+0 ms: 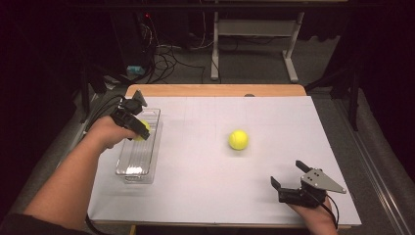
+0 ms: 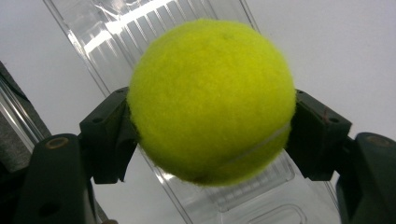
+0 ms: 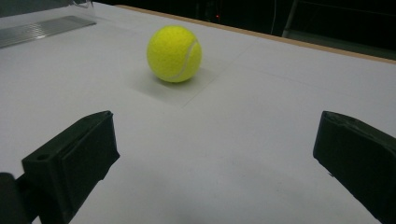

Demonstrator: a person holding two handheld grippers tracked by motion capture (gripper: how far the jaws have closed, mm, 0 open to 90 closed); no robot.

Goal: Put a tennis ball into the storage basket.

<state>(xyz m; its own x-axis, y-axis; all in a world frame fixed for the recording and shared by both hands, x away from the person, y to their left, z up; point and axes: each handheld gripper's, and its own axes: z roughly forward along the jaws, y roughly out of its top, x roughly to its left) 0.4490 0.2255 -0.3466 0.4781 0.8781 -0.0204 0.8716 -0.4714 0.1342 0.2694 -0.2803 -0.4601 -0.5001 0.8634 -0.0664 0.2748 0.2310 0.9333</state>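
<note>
The left gripper (image 1: 138,128) holds a tennis ball (image 2: 210,100) over a clear tray (image 1: 147,161), its fingers (image 2: 109,137) pressing opposite sides. Light and fuzzy, the ball likely grips easily across its middle. The right gripper (image 1: 291,177) rests wide open near a second ball (image 1: 238,139) on the counter (image 1: 205,186).
</note>
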